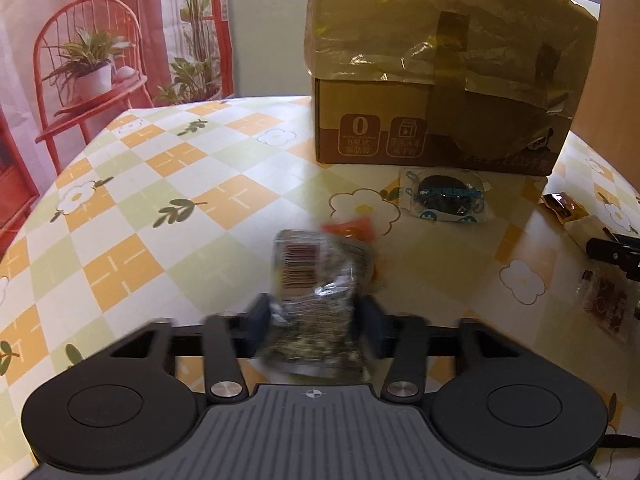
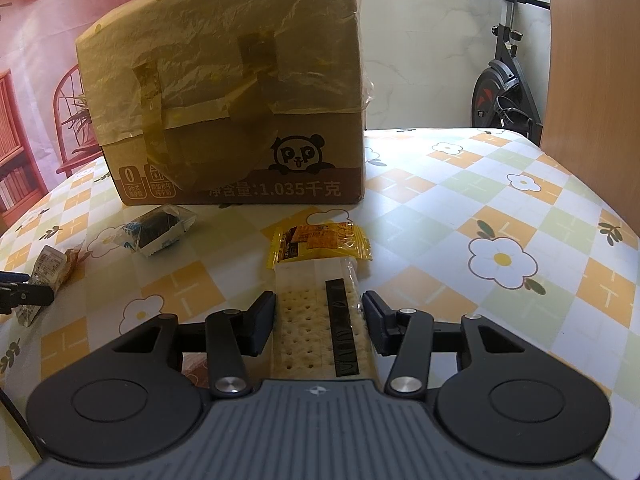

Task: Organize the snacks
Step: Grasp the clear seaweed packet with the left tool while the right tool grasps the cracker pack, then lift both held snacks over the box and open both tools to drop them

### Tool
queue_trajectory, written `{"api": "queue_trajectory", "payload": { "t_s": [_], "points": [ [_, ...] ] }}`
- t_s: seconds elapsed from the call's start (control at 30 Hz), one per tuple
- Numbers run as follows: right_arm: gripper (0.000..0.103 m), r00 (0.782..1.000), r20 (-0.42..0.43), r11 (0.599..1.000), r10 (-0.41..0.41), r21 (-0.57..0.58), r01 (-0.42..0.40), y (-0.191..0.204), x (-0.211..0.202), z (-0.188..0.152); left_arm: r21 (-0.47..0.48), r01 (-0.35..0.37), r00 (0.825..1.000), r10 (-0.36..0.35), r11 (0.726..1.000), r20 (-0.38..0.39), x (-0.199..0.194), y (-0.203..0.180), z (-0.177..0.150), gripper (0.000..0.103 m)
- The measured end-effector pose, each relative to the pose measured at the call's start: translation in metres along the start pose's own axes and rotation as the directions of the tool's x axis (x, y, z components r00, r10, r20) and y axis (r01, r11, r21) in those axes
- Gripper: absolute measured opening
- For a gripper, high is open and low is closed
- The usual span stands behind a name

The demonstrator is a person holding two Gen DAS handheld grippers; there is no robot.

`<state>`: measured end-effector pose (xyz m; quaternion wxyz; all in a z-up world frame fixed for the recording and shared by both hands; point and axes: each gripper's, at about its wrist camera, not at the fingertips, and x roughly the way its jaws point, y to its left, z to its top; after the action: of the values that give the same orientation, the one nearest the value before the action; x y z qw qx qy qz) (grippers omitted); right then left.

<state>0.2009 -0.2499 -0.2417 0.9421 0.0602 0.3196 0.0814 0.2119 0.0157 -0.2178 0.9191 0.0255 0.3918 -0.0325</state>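
My left gripper [image 1: 316,316] is shut on a crinkled clear snack packet [image 1: 316,272] with a barcode label, blurred, held just above the flowered tablecloth [image 1: 160,200]. In the right wrist view that packet [image 2: 48,268] shows at the far left edge. The right gripper [image 2: 320,316] is shut on a long cracker packet [image 2: 304,320] with a black stripe, both pads against its sides. A yellow snack packet [image 2: 320,240] lies just beyond its far end. A dark cookie packet [image 1: 444,196] [image 2: 158,226] rests in front of the cardboard box [image 1: 432,80] [image 2: 224,100].
The tall taped box with a panda print stands at the table's back. A reddish clear packet [image 1: 604,300] lies at the right edge near the right gripper's finger [image 1: 616,250]. An exercise bike [image 2: 504,80] and a wooden panel [image 2: 592,60] are beyond the table.
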Motion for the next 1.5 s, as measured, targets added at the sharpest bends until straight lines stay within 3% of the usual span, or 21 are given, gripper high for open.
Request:
{"api": "queue_trajectory", "payload": {
  "t_s": [0.5,0.87,1.1,1.37,1.5],
  "points": [
    [0.049,1.000,0.004,1.000,0.013,0.016,-0.013,-0.004,-0.002,0.001,-0.053,0.028,0.997,-0.024,0.998,0.070,-0.022,0.008,0.012,0.044],
    [0.049,0.995,0.095,0.999,0.024,0.046,-0.029,-0.008,-0.029,0.020,-0.044,0.075,0.981,-0.066,0.996,0.180,-0.050,0.003,0.048,0.044],
    [0.049,0.970,0.237,0.998,0.063,0.008,-0.066,0.003,-0.055,0.070,0.023,0.135,0.942,-0.135,0.991,0.308,-0.075,-0.013,0.098,0.044],
    [0.049,0.904,0.407,0.989,0.135,-0.108,-0.099,0.024,-0.068,0.154,0.083,0.206,0.875,-0.221,0.975,0.430,-0.079,-0.047,0.179,0.045],
    [0.049,0.869,0.472,0.986,0.151,-0.136,-0.097,0.029,-0.056,0.192,0.107,0.223,0.853,-0.247,0.969,0.459,-0.063,-0.070,0.210,0.045]
  ]
}}
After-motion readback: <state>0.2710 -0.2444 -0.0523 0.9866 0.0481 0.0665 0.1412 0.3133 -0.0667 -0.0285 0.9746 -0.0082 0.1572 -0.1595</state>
